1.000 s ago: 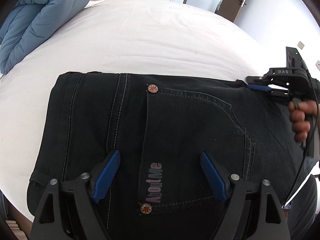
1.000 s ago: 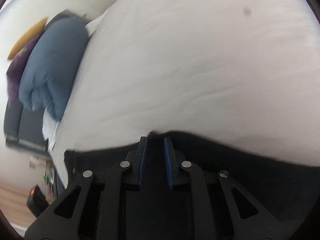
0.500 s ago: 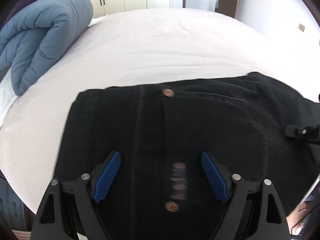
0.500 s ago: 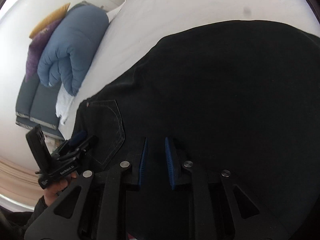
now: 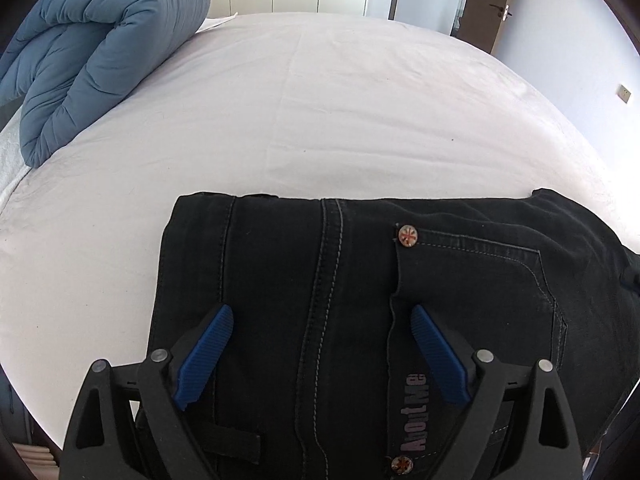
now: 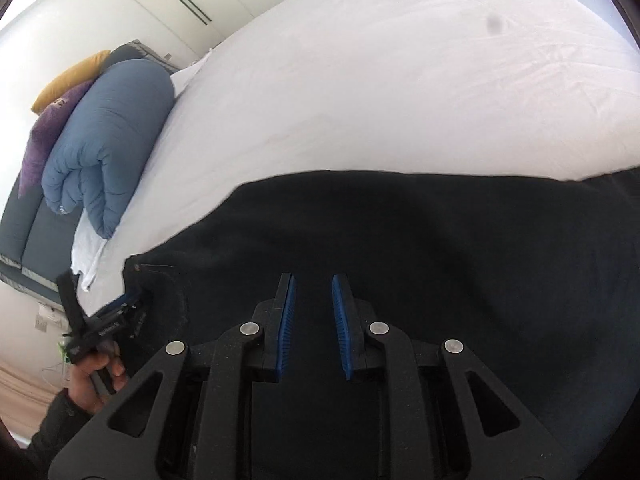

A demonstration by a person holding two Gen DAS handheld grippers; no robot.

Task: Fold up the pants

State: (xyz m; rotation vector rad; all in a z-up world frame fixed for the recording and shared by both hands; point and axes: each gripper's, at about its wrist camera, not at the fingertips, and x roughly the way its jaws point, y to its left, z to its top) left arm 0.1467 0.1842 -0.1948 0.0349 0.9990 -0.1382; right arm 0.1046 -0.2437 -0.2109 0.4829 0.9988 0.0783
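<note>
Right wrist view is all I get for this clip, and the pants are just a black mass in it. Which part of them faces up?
Observer: The left wrist view shows the pants lying seat side up, with a stitched back pocket and a rivet at its corner.
Operator: Is the left claw holding anything?
Observer: No. The left claw is wide open; its pads straddle the seat seam and pinch nothing.
Operator: Any marking that identifies this pair?
Observer: A label reading AboutMe runs along the pocket's edge, near that claw.
</note>
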